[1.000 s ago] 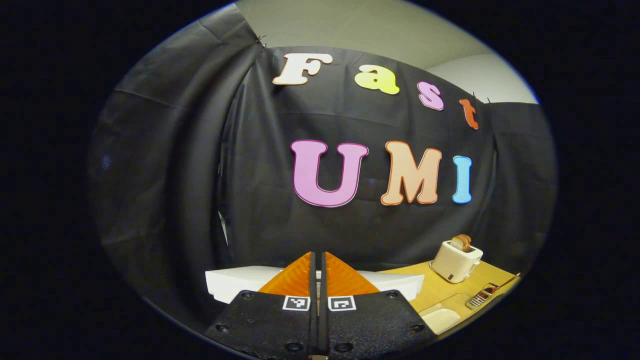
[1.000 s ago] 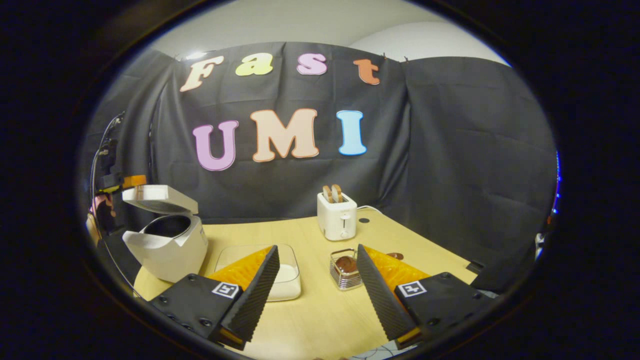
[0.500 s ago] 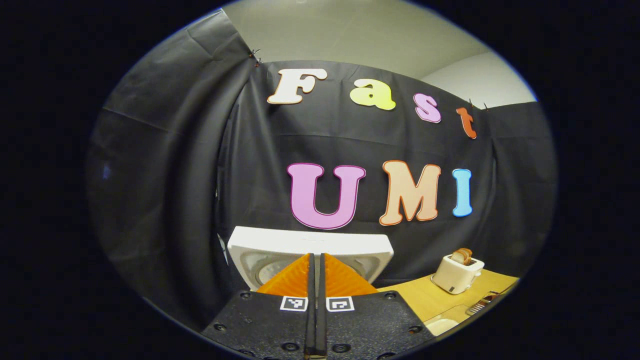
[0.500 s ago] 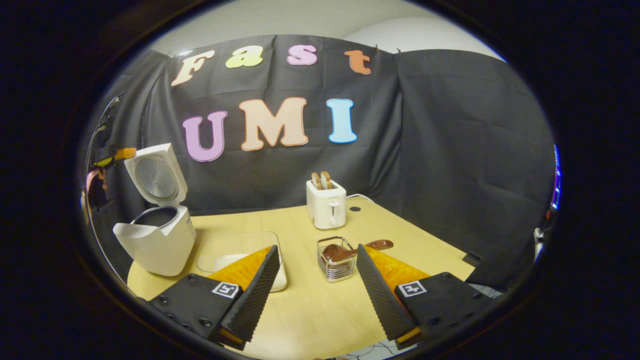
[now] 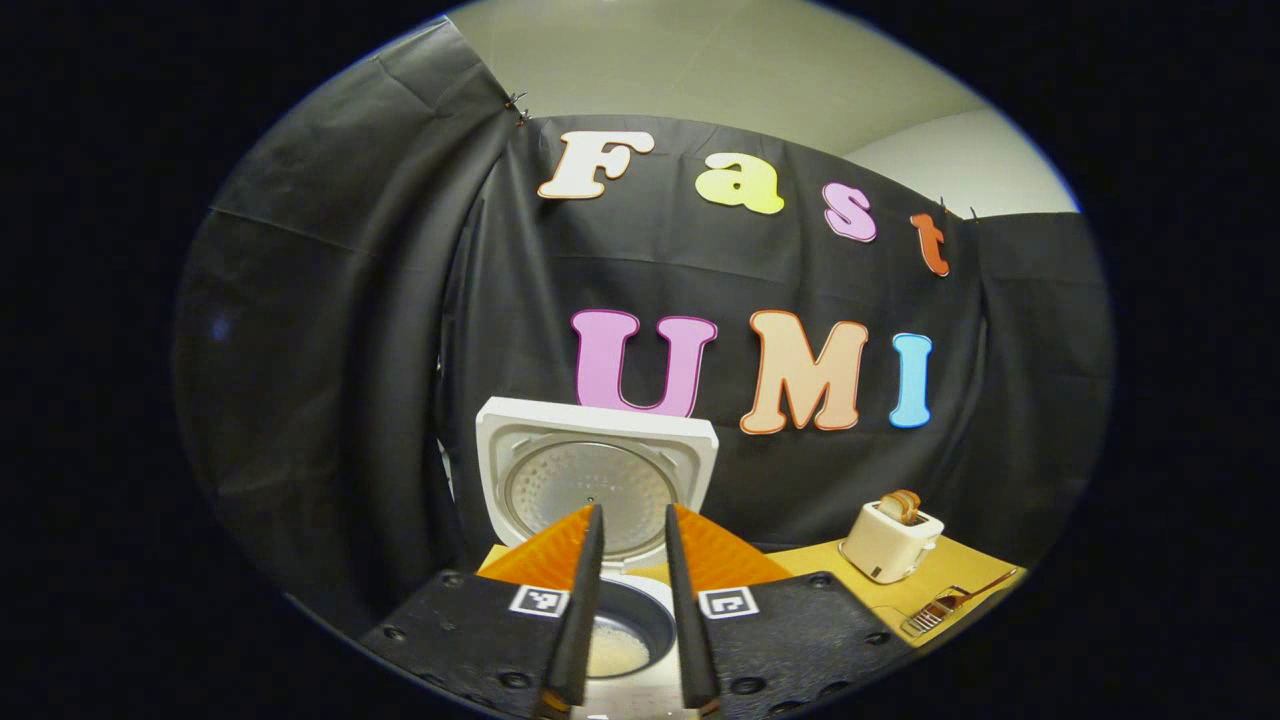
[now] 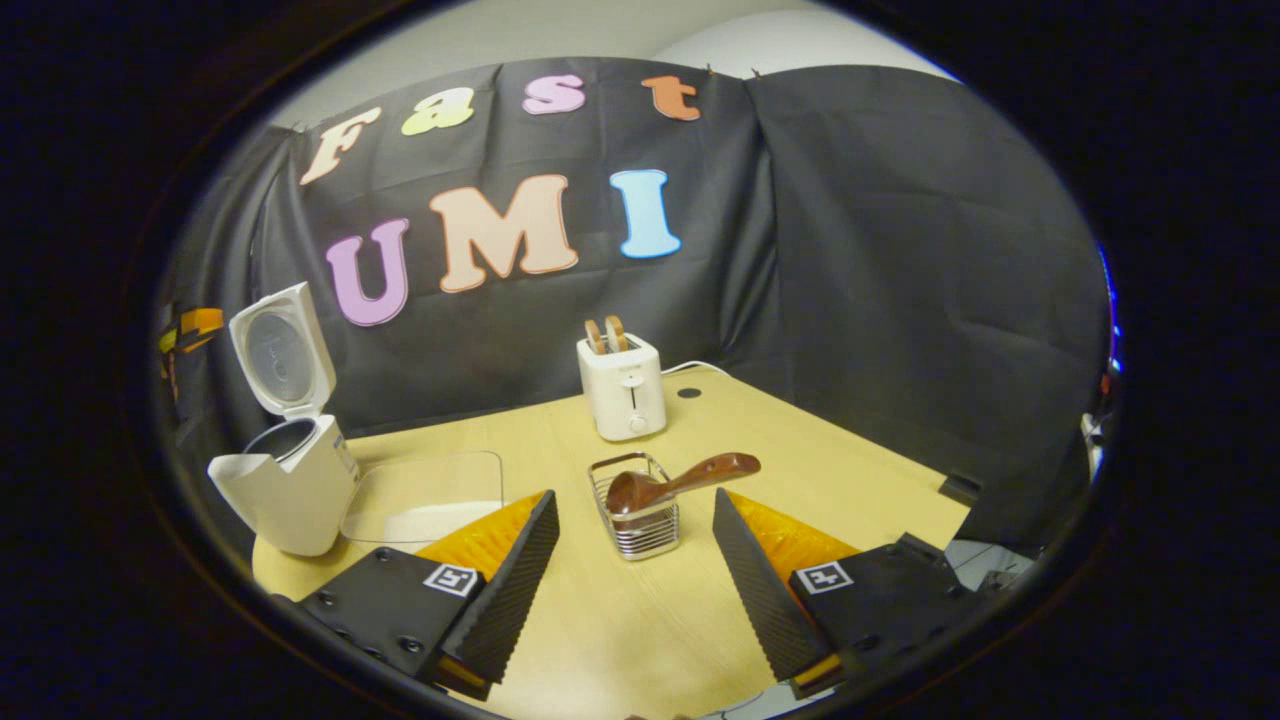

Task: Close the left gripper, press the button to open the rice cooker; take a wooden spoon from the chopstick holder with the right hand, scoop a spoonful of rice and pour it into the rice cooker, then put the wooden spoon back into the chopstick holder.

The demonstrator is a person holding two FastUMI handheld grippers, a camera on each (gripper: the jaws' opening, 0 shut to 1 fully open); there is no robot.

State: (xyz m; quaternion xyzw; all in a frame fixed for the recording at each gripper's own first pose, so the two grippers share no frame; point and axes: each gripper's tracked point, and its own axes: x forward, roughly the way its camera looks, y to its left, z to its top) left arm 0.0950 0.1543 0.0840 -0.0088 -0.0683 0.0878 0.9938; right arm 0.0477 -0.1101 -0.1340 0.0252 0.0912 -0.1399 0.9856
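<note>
Your table [image 6: 640,620] carries the rice cooker [image 6: 283,478] at its left edge, lid [image 5: 596,480] standing upright, inner pot [image 5: 620,630] showing some rice. A white toaster [image 6: 622,385] sits at the back. The chopstick holder [image 6: 636,510] holds the wooden spoon [image 6: 680,482], just ahead of your right gripper [image 6: 635,560], fingers wide apart. Your left gripper [image 5: 630,600] hovers over the pot, fingers slightly parted, gripping nothing.

One rice cooker [image 6: 285,480], one toaster [image 6: 622,385], one wooden spoon [image 6: 680,480]
</note>
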